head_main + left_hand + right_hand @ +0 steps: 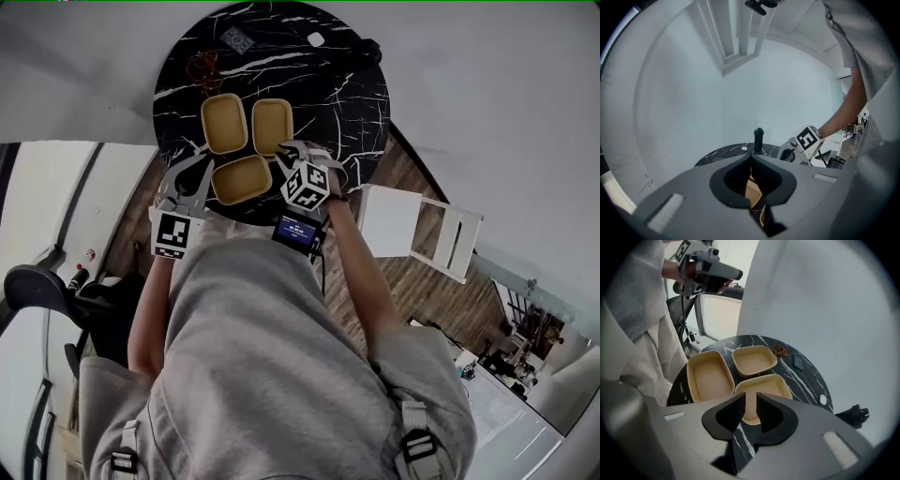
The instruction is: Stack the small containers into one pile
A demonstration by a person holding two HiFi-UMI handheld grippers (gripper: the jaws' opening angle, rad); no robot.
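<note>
Your round black marble counter [356, 103] carries, on its far side, a reddish-brown tangle [205, 67], a flat dark card [237, 39], a small white piece [316, 39] and a black cylinder [367, 49] at the rim. To your right, a white chair [422, 228] stands on the wood floor [412, 291].

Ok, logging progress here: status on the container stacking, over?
Left gripper shut, empty, off to the side. Right gripper slightly open by one container. Three containers side by side, none stacked. Path clear.

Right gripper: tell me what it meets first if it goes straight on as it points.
The nearest tan container. The right gripper points down at its near end, and tan shows through the narrow gap between the jaws. How high the tips hang above it is unclear.
</note>
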